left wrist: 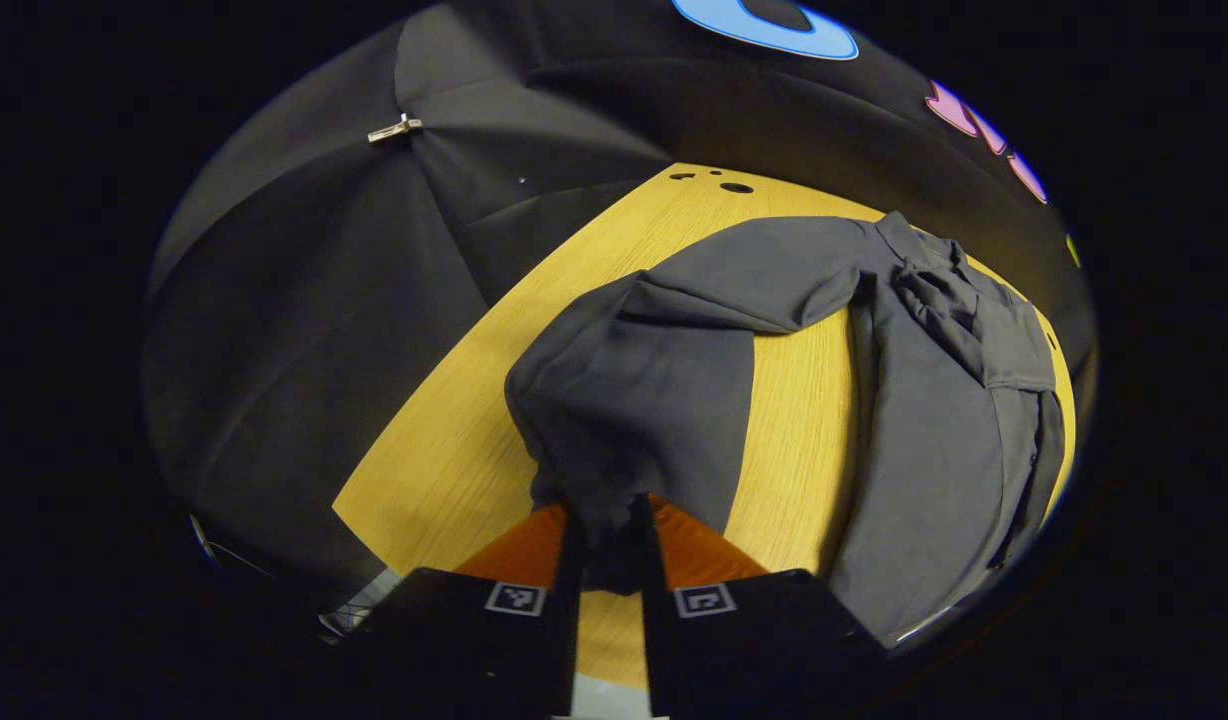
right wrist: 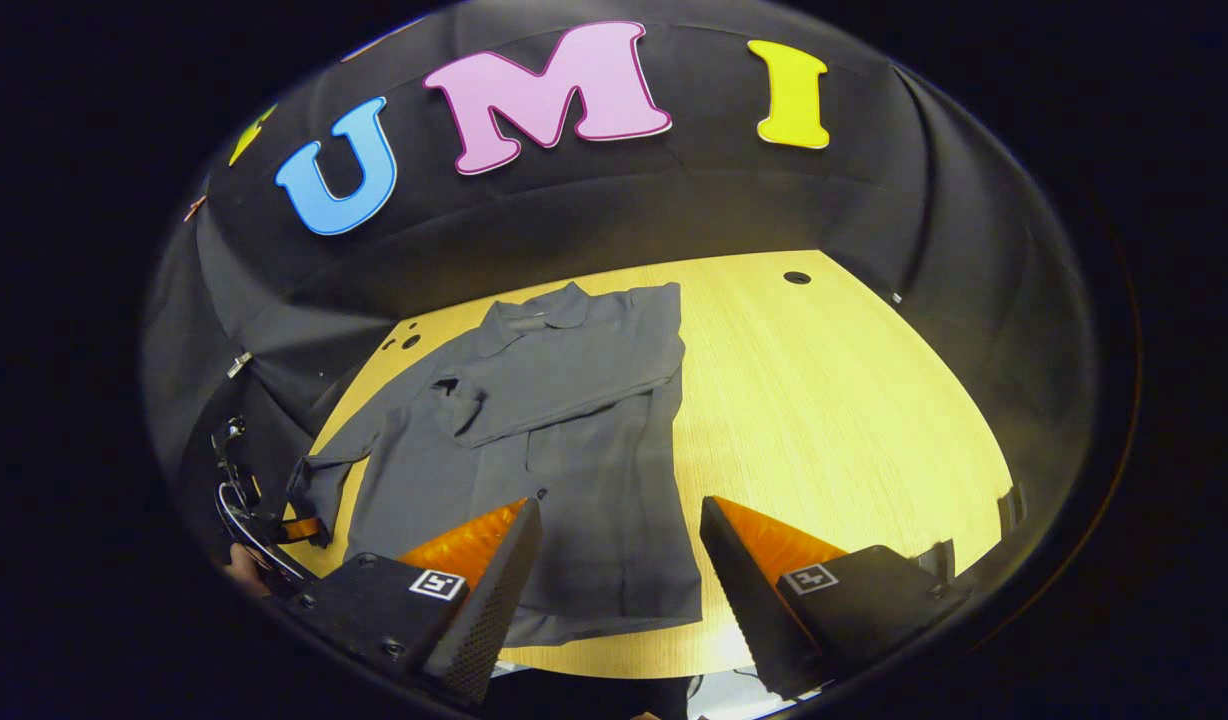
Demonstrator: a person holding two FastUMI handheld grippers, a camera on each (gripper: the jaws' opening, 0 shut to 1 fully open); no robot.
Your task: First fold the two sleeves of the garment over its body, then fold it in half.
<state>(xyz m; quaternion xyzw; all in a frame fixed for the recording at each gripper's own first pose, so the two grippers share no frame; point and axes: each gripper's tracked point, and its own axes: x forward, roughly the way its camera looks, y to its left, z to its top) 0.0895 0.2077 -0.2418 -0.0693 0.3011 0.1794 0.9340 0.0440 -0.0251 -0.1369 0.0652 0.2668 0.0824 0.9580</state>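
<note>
**Left sleeve gripped and raised; right sleeve lies over the body**

While the light wooden table (right wrist: 834, 400) carries the whole garment, its round top stands bare on the side away from the cloth in the right gripper view, with small dark holes near its far edge. On that table lies the dark grey long-sleeved collared shirt (right wrist: 574, 460), spread flat with its collar toward the booth wall and its hem toward the near edge. One sleeve (right wrist: 574, 385) lies folded across the chest, resting on the body of the shirt. The other long grey sleeve (left wrist: 654, 370) runs out from the shoulder to the side of the body, with a strip of bare table showing between it and the shirt body in the left gripper view.

The left gripper (left wrist: 609, 545) has its two fingers drawn close together, pinching the cuff end of that outstretched sleeve; the cloth bunches between them and hangs from the grip. In the right gripper view that same gripper (right wrist: 274, 525) appears at the table's edge, at the sleeve end.

The right gripper (right wrist: 619, 560) holds its fingers spread wide apart, with nothing between them, above the shirt's lower hem area near the table's near edge.

A small metal clip (left wrist: 394, 129) sits on the black cloth wall.
</note>
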